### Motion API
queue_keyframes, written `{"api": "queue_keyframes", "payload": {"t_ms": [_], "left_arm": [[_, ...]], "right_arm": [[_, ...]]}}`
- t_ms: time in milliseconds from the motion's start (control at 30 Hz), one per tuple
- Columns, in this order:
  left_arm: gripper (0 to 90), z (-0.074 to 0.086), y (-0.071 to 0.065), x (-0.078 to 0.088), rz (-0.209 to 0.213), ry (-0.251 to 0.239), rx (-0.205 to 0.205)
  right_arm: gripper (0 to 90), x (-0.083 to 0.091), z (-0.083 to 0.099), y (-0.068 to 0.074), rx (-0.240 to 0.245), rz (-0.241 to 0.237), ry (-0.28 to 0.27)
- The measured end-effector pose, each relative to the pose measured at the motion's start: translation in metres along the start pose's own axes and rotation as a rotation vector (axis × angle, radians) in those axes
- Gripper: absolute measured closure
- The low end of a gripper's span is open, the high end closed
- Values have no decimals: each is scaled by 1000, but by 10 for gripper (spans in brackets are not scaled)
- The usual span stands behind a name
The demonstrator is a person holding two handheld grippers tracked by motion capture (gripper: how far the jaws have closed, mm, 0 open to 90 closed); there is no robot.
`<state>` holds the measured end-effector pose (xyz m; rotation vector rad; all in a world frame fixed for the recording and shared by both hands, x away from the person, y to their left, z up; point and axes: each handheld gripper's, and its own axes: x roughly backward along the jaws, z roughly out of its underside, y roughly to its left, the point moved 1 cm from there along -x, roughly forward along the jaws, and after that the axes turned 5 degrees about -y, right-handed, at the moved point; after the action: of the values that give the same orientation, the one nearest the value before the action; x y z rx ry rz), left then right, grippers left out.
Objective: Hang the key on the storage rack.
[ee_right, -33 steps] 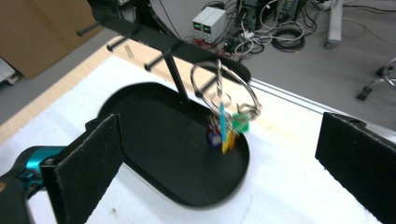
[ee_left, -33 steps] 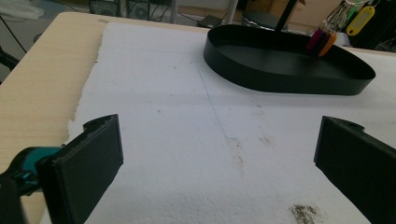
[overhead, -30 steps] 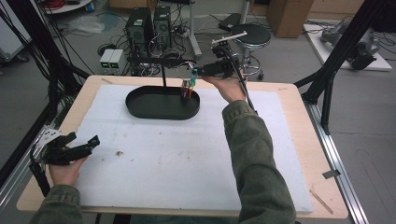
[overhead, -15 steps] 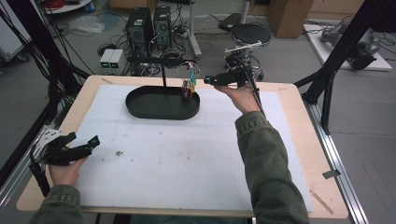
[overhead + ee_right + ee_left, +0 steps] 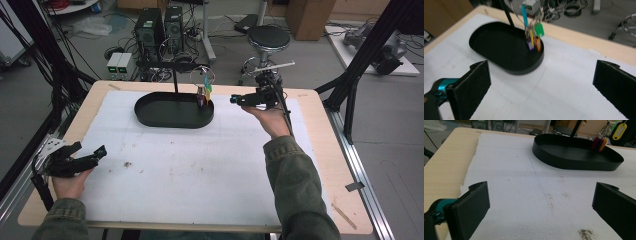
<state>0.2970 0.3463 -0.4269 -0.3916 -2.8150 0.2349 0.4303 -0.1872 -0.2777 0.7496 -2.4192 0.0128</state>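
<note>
Pulling back from the key bunch (image 5: pixel 204 90), the right gripper (image 5: pixel 235 100) now sits just to its side, jaws wide apart and empty. Ahead of it the keys hang from the stand over the black tray (image 5: pixel 172 111), so hanging looks done. Far off, the left gripper (image 5: pixel 97 152) rests with jaws spread, holding nothing.

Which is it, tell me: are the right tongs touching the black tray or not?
Apart. The right gripper view shows the right tongs open over white table covering, which lies bare between their jaws and the black tray beyond.
</note>
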Motion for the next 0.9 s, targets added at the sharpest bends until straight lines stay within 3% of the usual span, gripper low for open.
{"api": "queue_keyframes", "payload": {"t_ms": [200, 900], "left_arm": [[17, 0, 0, 0, 1, 2, -1], [17, 0, 0, 0, 0, 8, -3]], "right_arm": [[5, 10, 18, -5, -19, 12, -9], [5, 29, 73, -10, -20, 54, -7]]}}
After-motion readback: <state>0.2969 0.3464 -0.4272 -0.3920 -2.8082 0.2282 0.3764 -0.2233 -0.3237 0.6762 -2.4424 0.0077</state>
